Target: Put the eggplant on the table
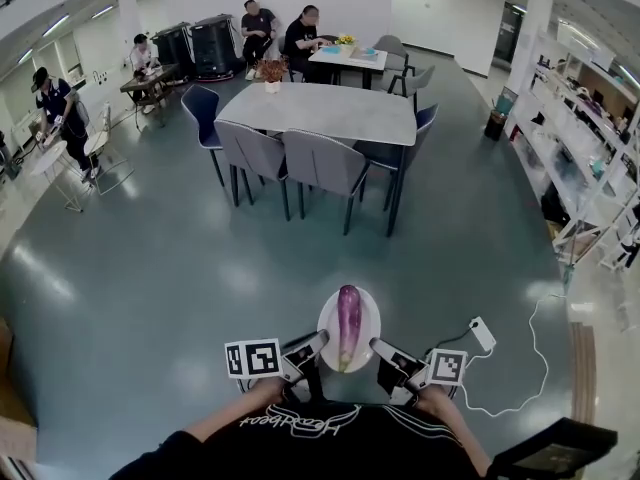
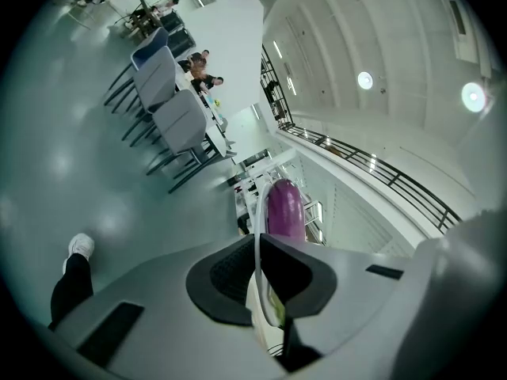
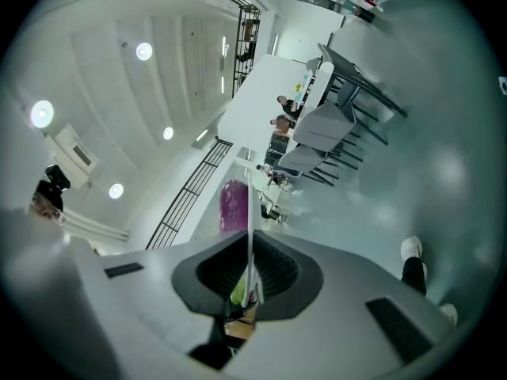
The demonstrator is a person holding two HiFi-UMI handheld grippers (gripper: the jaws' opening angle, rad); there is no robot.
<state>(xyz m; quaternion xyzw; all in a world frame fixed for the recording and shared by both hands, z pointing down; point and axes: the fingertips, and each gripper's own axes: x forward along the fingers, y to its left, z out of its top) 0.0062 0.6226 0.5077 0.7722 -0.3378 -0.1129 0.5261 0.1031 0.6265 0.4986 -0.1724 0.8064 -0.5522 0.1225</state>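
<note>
A long purple eggplant (image 1: 347, 325) lies on a white plate (image 1: 366, 311), held above the floor between both grippers. My left gripper (image 1: 318, 346) is shut on the plate's near-left rim and my right gripper (image 1: 378, 350) on its near-right rim. In the left gripper view the plate (image 2: 257, 212) runs edge-on between the jaws of the gripper (image 2: 260, 248), with the eggplant (image 2: 283, 206) beyond. The right gripper view shows the same: gripper (image 3: 249, 253), plate edge (image 3: 249, 212), eggplant (image 3: 233, 206). The grey table (image 1: 320, 111) stands some way ahead.
Grey and blue chairs (image 1: 322, 164) line the table's near side. A white power strip (image 1: 482, 333) and its cable lie on the floor at the right. Shelving (image 1: 585, 158) runs along the right. People sit at tables (image 1: 345, 55) farther back and at the left.
</note>
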